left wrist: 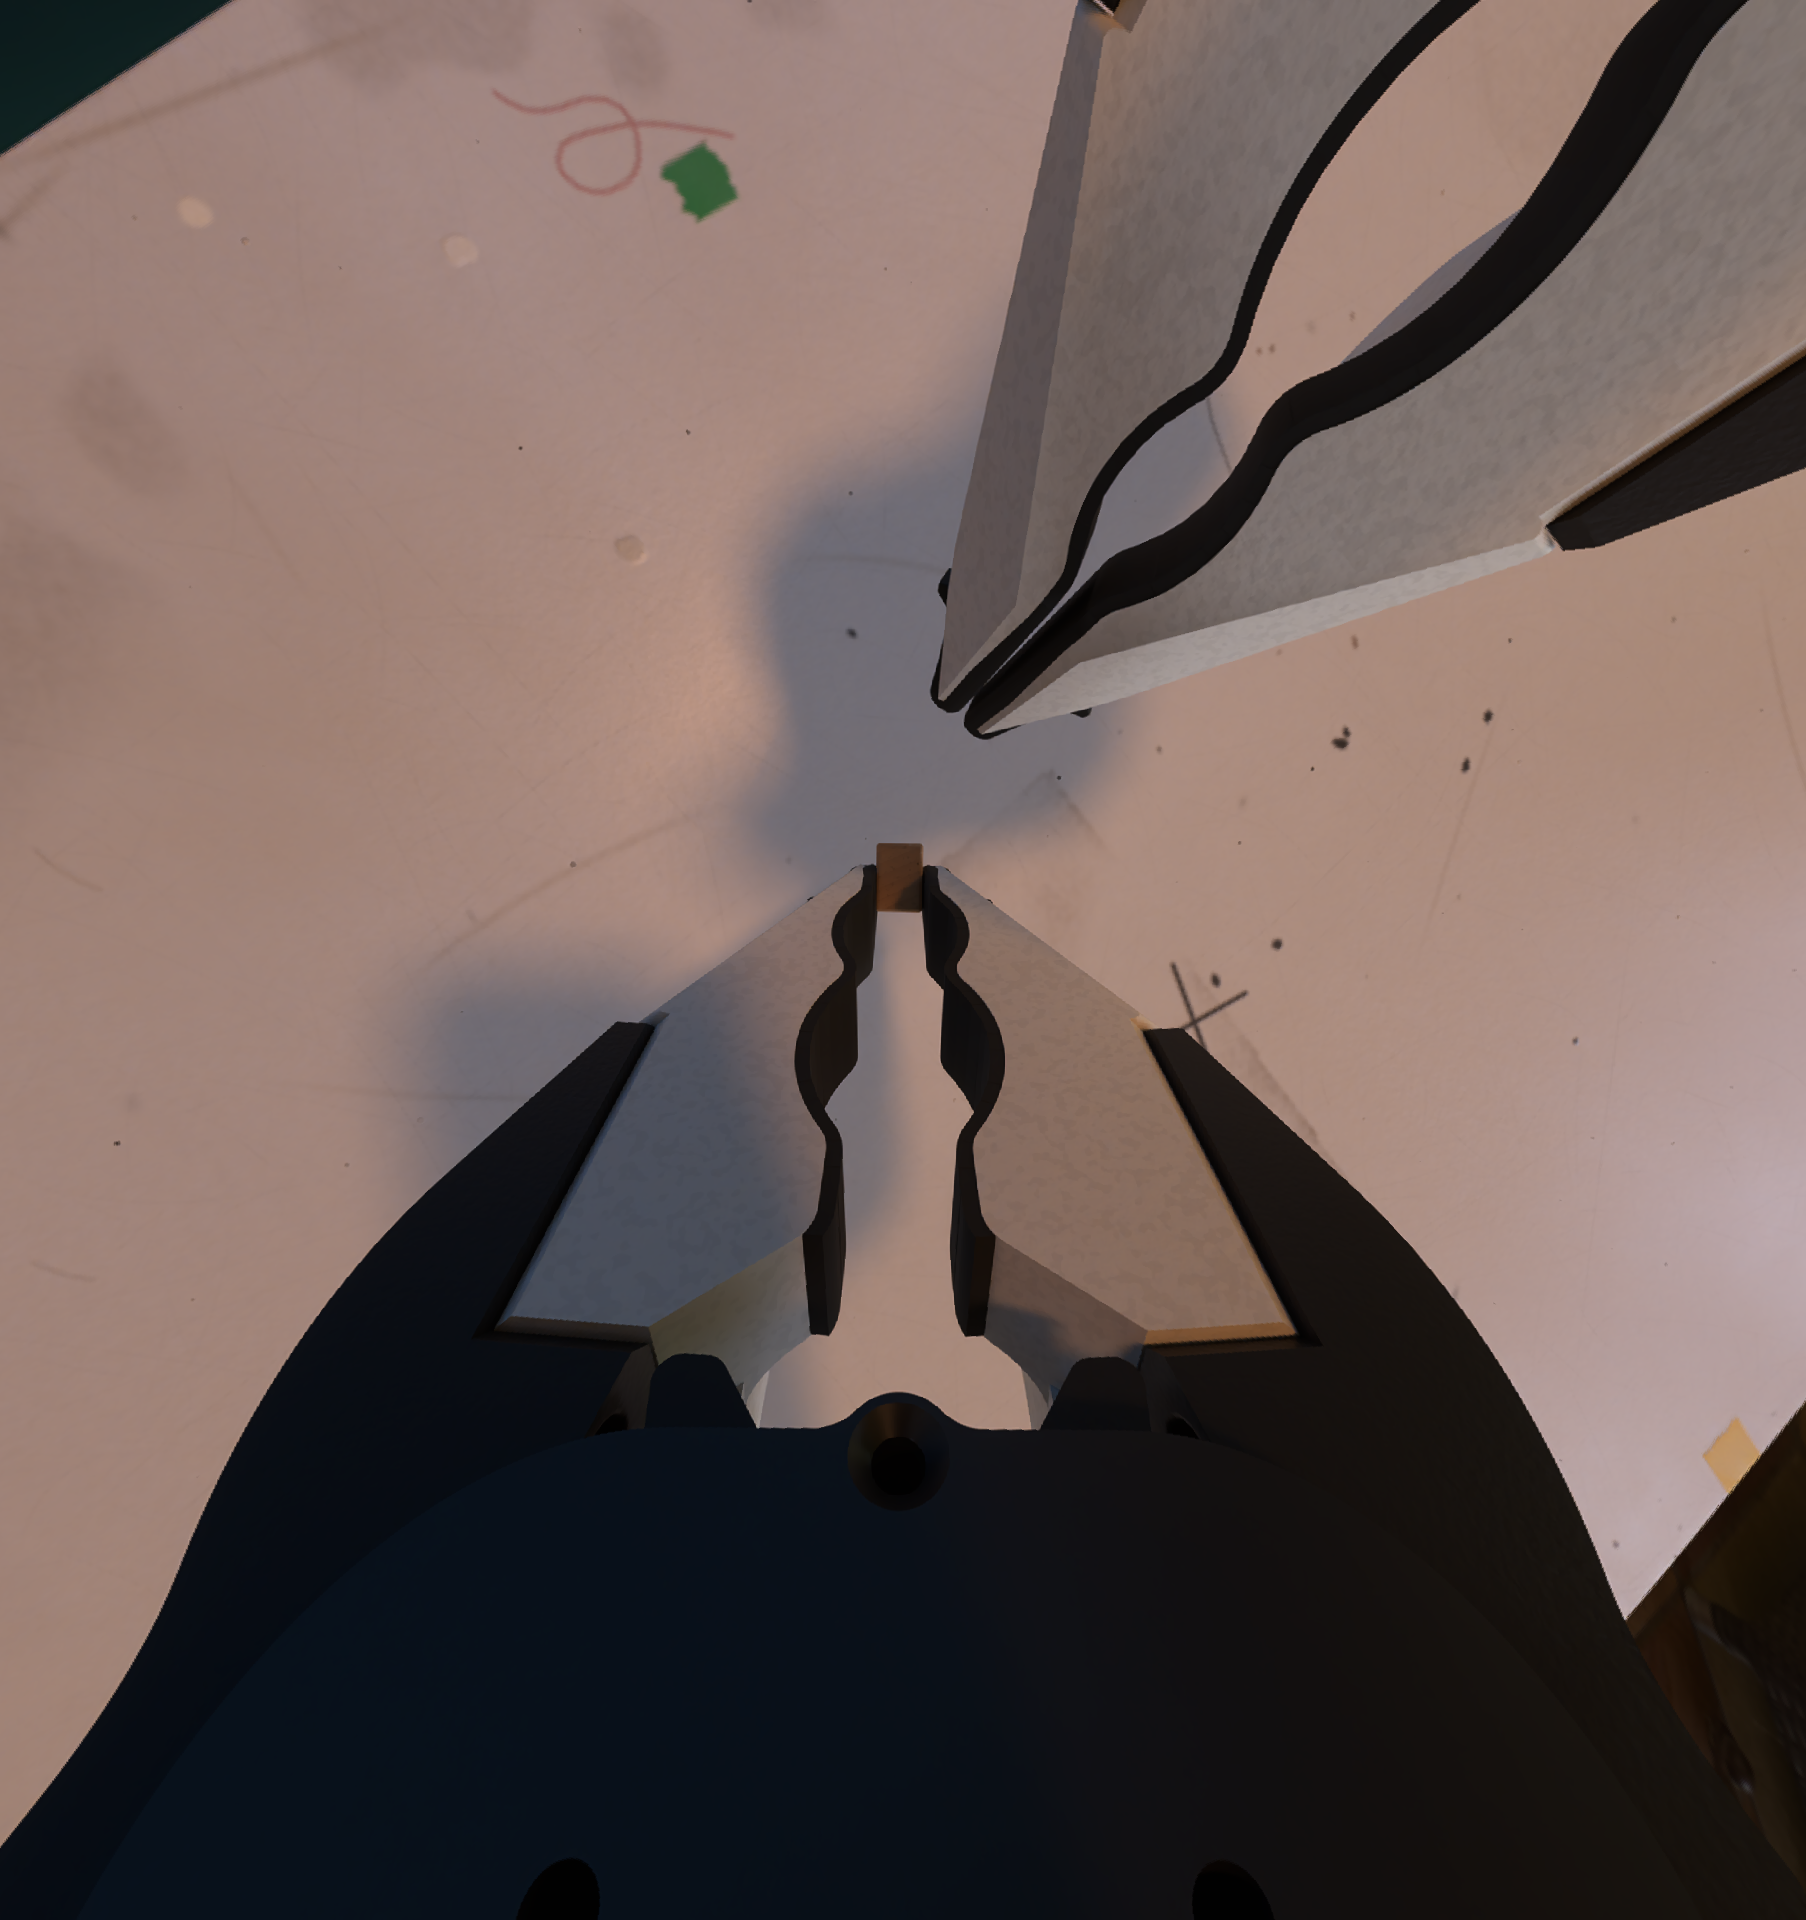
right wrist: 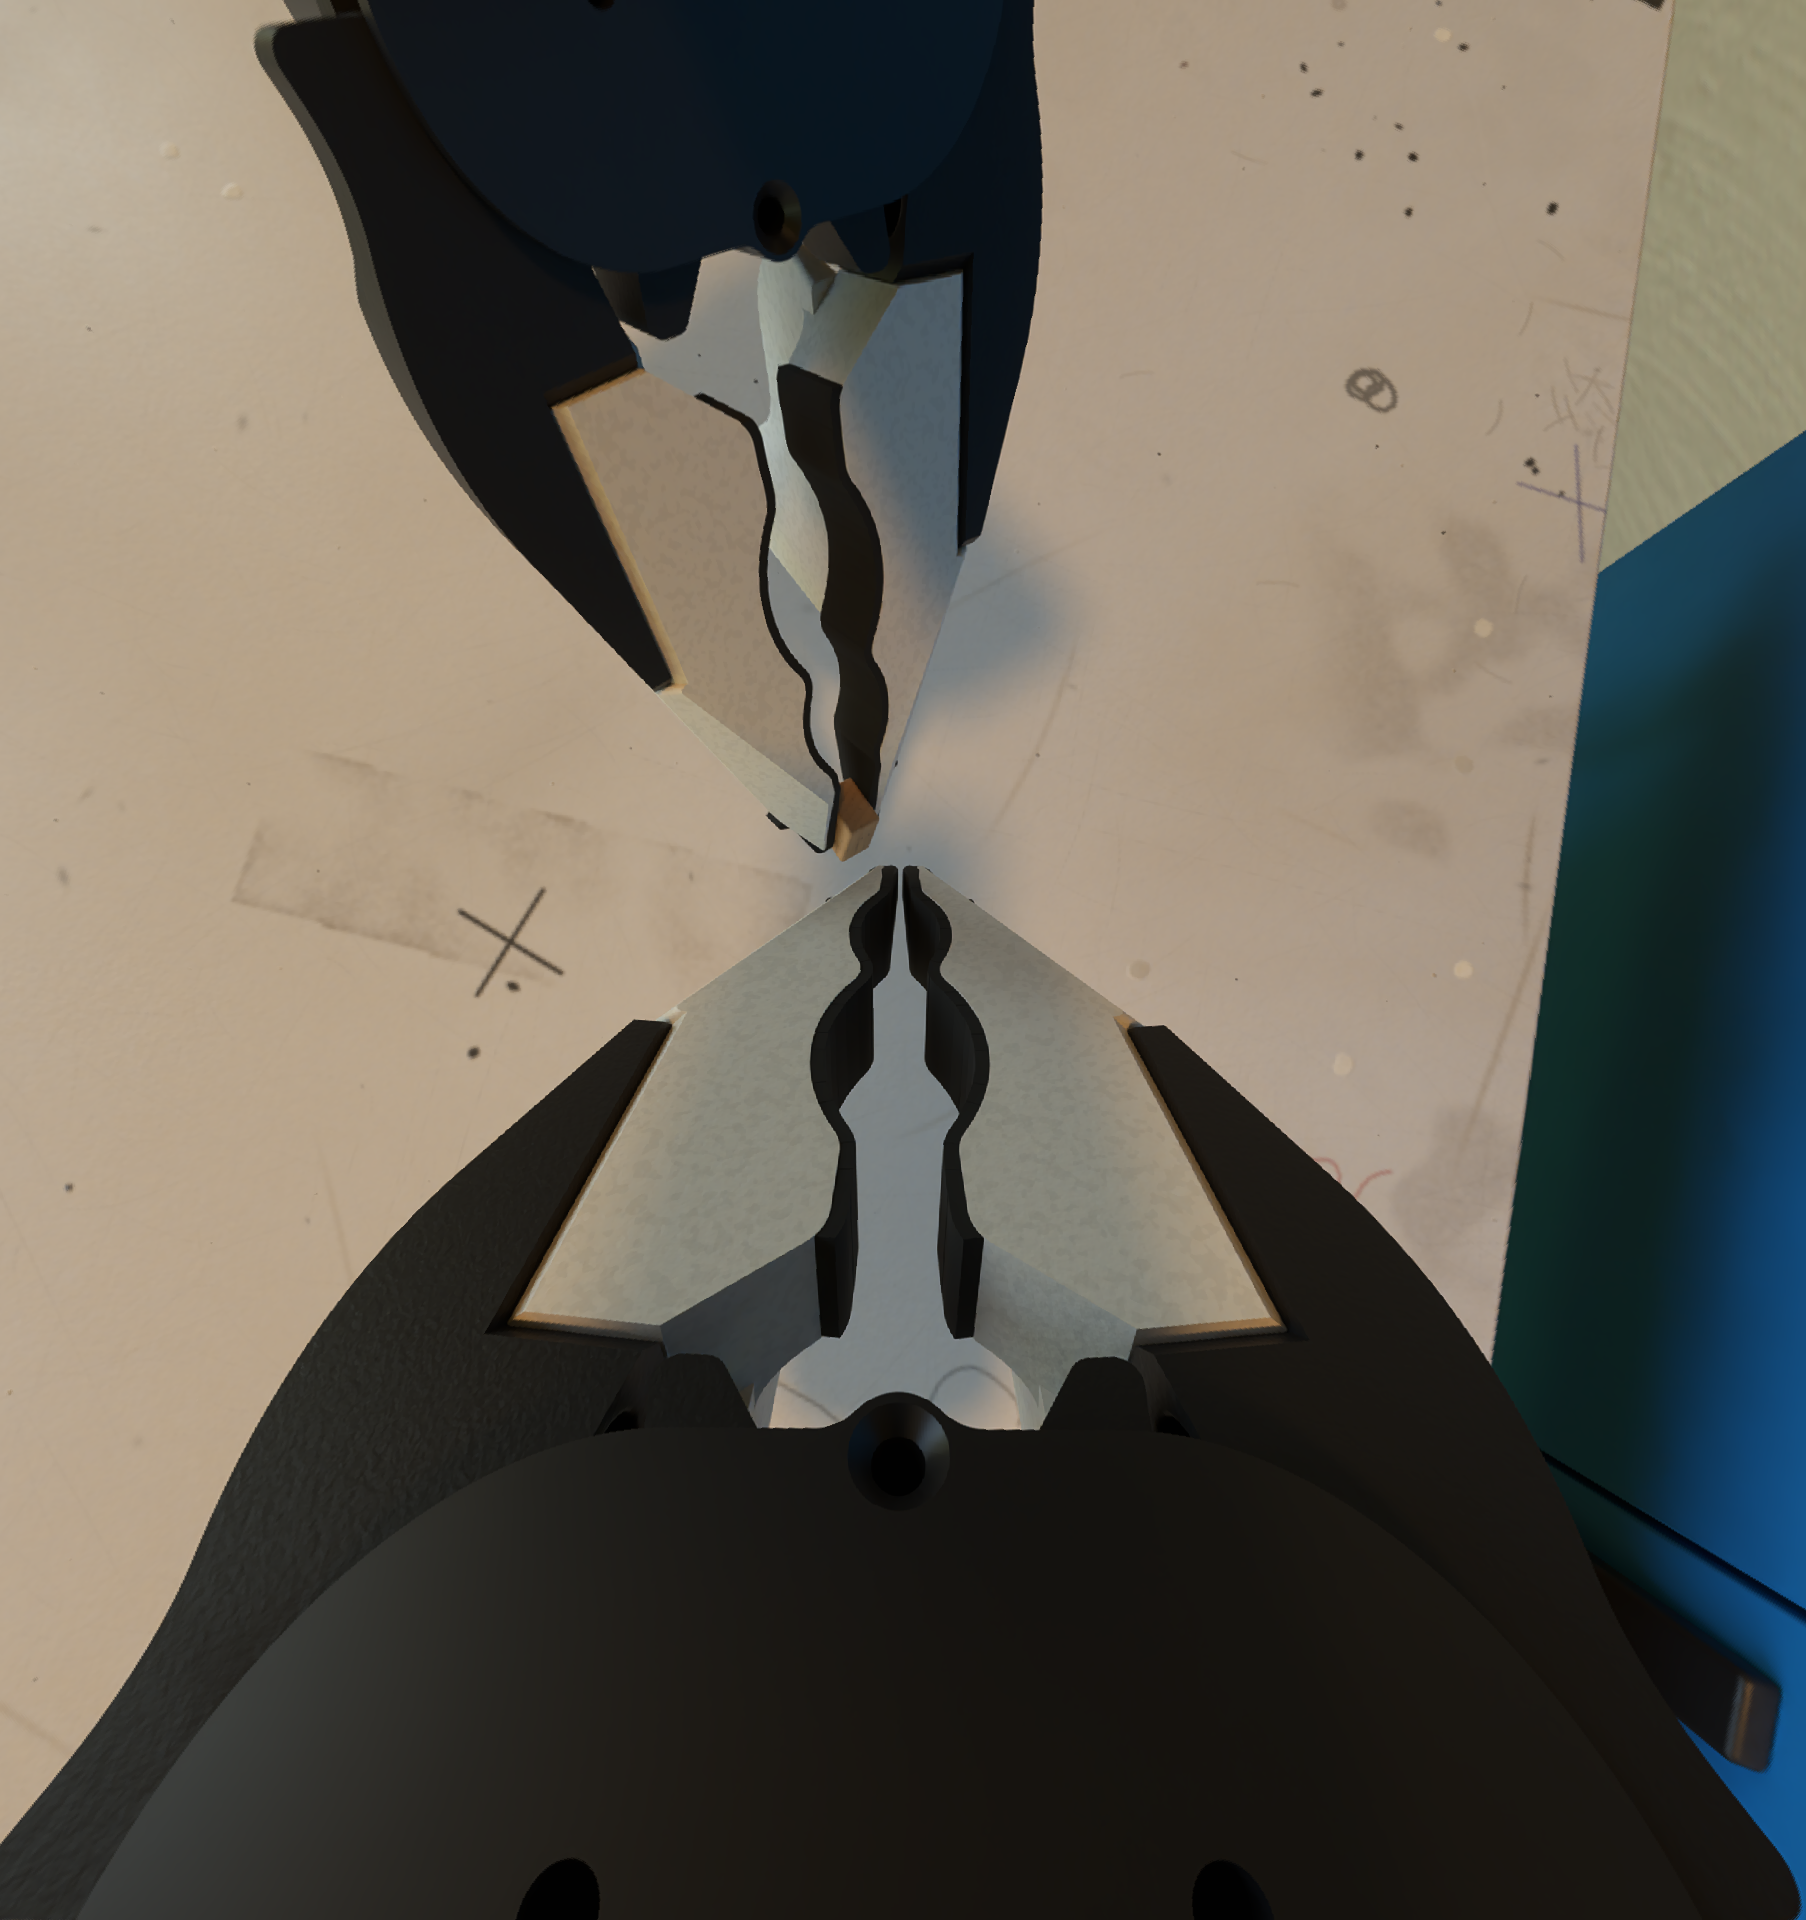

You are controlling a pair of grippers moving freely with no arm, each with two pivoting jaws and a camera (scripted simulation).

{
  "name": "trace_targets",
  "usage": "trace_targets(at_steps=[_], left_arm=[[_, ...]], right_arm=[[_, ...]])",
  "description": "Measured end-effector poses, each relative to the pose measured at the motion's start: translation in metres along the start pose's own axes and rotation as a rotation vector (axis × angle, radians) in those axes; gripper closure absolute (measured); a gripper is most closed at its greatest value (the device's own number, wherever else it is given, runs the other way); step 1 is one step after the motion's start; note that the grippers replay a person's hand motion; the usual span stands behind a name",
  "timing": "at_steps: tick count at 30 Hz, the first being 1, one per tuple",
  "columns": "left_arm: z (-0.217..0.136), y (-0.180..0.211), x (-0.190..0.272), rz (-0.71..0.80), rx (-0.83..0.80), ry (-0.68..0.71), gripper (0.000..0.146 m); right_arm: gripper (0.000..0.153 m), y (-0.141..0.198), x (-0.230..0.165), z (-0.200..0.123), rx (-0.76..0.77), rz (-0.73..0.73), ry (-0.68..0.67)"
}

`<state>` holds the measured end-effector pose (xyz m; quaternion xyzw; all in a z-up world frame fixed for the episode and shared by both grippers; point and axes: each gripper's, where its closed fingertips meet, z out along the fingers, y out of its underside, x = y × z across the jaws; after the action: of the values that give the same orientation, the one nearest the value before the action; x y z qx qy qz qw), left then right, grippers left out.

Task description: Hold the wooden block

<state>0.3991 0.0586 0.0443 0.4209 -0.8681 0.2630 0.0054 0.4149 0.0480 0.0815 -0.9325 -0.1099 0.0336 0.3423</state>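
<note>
While the left gripper [left wrist: 900, 881] pointed forward over the pale table [left wrist: 359, 623], its two fingertips were pressed on the two sides of the wooden block [left wrist: 900, 878], a small brown piece that stood out a little beyond the tips. In the left wrist view the block was pinched only at the very ends of the black pads, and the gap between the fingers behind it was narrow and showed the table below. The right gripper [left wrist: 966, 712] came into this view from the upper right, with its fingers brought together so that the black pads met at the tip; it was near the block but not touching it. In the right wrist view the right gripper [right wrist: 899, 878] showed the same thing: the tips were almost joined, with only a thin line between them, and nothing was between them. Just beyond these tips the left gripper [right wrist: 855, 810] pointed down toward the camera with the wooden block [right wrist: 855, 821] at its end, close to the right tips but apart from them. I could not tell whether the block touched the table or was a little above it. On the table there were a green patch [left wrist: 701, 182], a red scribble [left wrist: 608, 145] and a pencil cross [right wrist: 509, 940], all well apart from the block. A blue surface [right wrist: 1730, 935] lay beside the table on the right of this view.
</note>
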Motion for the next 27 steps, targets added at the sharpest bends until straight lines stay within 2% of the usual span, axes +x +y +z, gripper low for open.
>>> trace_targets(at_steps=[17,27], left_arm=[[0.005,-0.002,0.001,-0.03,0.01,0.06,0.138],[0.011,0.002,0.0,-0.023,-0.028,0.062,0.138]], right_arm=[[0.152,0.009,0.003,0.002,0.029,0.01,0.048],[0.152,0.008,0.003,0.003,0.061,0.02,0.02]])
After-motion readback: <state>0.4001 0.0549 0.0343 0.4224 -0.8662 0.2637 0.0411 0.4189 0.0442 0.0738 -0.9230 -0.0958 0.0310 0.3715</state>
